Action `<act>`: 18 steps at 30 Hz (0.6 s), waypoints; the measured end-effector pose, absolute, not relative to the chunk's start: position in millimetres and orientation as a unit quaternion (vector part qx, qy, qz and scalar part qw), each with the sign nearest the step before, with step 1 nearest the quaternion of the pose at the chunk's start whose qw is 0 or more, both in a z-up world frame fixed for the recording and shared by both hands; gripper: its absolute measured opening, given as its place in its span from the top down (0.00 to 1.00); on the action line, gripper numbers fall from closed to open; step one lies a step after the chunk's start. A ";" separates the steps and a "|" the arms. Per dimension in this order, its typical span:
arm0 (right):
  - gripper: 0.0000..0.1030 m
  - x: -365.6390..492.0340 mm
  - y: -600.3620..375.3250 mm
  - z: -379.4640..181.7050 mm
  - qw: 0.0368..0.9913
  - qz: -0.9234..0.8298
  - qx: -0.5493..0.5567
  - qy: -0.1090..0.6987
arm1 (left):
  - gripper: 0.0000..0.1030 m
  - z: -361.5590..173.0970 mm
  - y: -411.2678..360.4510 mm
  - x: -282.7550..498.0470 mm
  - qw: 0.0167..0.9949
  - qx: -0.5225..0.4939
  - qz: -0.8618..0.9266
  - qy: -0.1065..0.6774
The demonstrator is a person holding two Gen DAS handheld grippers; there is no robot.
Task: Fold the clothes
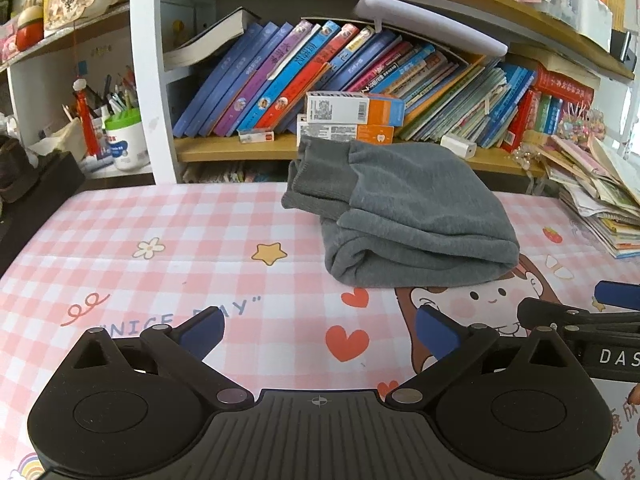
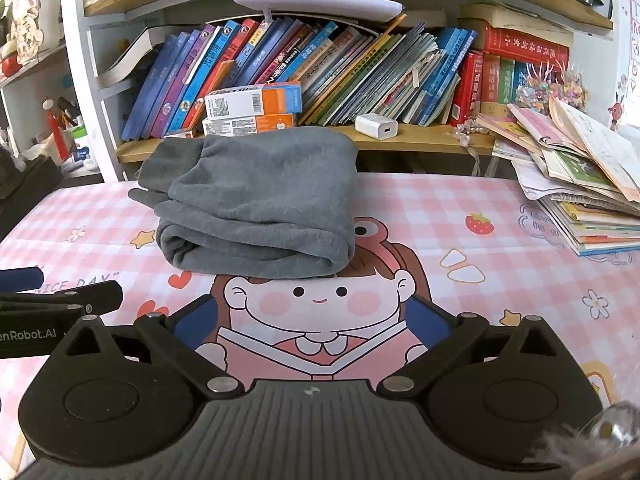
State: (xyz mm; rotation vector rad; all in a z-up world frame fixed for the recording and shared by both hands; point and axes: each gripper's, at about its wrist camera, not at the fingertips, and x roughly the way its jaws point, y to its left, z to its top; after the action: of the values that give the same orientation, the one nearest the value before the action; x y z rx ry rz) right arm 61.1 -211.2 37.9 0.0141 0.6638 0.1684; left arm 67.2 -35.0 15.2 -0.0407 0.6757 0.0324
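Note:
A grey garment (image 1: pixel 400 208) lies folded into a thick bundle at the back middle of the pink checked tablecloth (image 1: pixel 160 240); a ribbed cuff sticks out at its left. It also shows in the right wrist view (image 2: pixel 260 204). My left gripper (image 1: pixel 318 330) is open and empty, low over the cloth, in front of the garment and apart from it. My right gripper (image 2: pixel 310 316) is open and empty, also in front of the garment. Each gripper shows at the edge of the other's view, the right one (image 1: pixel 592 312) and the left one (image 2: pixel 60 296).
A bookshelf (image 1: pixel 360 80) with leaning books and small boxes (image 1: pixel 352 114) stands right behind the garment. A pile of booklets (image 2: pixel 580 184) lies at the table's back right. A pen holder and jar (image 1: pixel 120 136) stand at the far left.

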 end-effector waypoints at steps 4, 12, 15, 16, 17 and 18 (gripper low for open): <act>0.01 60.5 -210.7 38.2 0.942 0.081 0.005 0.325 | 0.00 15.1 -33.9 66.8 0.942 -0.021 0.019 0.335; 0.01 59.1 -210.7 38.3 0.942 0.078 0.005 0.328 | 0.00 16.5 -33.1 63.9 0.943 -0.019 0.018 0.332; 0.01 58.7 -210.8 38.0 0.941 0.078 0.005 0.329 | 0.00 17.1 -32.9 62.6 0.943 -0.017 0.017 0.331; 0.01 58.6 -210.9 38.0 0.941 0.077 0.005 0.330 | 0.00 17.3 -32.7 62.3 0.943 -0.017 0.017 0.331; 0.01 58.3 -211.1 37.9 0.941 0.077 0.005 0.330 | 0.00 17.5 -32.8 61.9 0.944 -0.016 0.017 0.330; 0.01 58.1 -211.2 37.7 0.941 0.077 0.005 0.331 | 0.00 17.8 -32.9 61.5 0.944 -0.015 0.018 0.328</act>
State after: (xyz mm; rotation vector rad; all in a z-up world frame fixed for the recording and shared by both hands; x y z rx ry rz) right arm 58.1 -211.2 37.7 0.0096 0.6746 0.1568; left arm 61.5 -32.9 17.8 -0.0309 0.6692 0.0359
